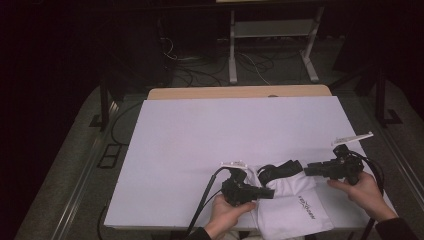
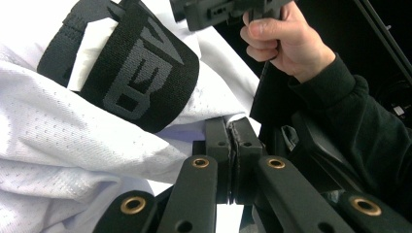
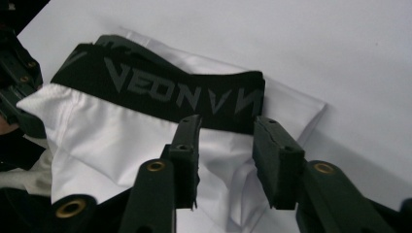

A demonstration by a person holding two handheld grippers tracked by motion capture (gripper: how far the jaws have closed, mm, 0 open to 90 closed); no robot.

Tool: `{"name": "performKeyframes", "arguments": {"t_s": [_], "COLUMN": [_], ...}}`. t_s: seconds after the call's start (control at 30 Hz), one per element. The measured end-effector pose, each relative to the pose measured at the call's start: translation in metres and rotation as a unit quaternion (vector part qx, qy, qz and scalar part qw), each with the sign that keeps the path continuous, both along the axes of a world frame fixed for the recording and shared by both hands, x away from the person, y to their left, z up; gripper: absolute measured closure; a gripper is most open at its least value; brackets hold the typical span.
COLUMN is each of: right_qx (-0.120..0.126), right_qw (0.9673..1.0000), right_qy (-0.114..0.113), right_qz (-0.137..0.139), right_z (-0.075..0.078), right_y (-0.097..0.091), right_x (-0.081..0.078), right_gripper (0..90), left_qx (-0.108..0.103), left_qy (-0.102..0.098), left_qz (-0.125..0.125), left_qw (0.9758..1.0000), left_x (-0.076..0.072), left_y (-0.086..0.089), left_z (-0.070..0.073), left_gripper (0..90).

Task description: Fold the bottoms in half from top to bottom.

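Two grippers on one garment, near edge of the table, right of centre. Item is a pair of white mesh shorts with a black elastic waistband carrying grey lettering; a small dark logo shows on the near-right leg.

Left gripper: jaws fully together, pinching a fold of the white fabric at the near-left part of the shorts. In the left gripper view the pads meet with cloth caught between their tips, the waistband bunched up just beyond, a white label tucked inside it. Left hand wraps the gripper body at the near edge.

Right gripper: jaws partly apart, roughly a third of the way open, at the right end of the waistband. In the right gripper view the two pads straddle a patch of white fabric just below the band; cloth sits in the gap, pads not pressing on it. Whether the tips brush the fabric I can't tell. Right hand holds the body at the right, cable trailing off behind it.

Shorts lie crumpled, waistband on the far side, legs toward the near edge and slightly overhanging it.
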State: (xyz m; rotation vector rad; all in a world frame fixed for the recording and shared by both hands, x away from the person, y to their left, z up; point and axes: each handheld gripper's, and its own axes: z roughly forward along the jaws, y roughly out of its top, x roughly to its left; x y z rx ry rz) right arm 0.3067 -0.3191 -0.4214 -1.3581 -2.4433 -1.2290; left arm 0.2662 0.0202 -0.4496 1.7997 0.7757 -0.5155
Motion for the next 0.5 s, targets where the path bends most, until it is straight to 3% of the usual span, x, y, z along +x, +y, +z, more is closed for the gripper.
{"name": "performKeyframes", "arguments": {"t_s": [0.13, 0.3, 0.5], "right_qx": [-0.004, -0.012, -0.008], "right_qw": [1.0, 0.9998, 0.9997], "right_qy": [-0.004, 0.008, 0.018], "right_qz": [-0.004, -0.014, -0.017], "right_z": [0.0, -0.008, -0.015], "right_y": [0.004, 0.009, 0.014], "right_x": [0.009, 0.024, 0.037], "right_gripper": [54.7, 49.0, 48.3], "left_qx": [0.0, 0.001, 0.007], "left_qy": [0.001, 0.0, -0.006], "left_qz": [0.002, 0.001, 0.0], "left_qw": [1.0, 1.0, 1.0], "left_x": [-0.001, -0.001, -0.001], "left_y": [-0.001, -0.001, -0.001], "left_z": [0.0, -0.001, 0.0], "left_gripper": [87.2, 87.2, 87.2]}}
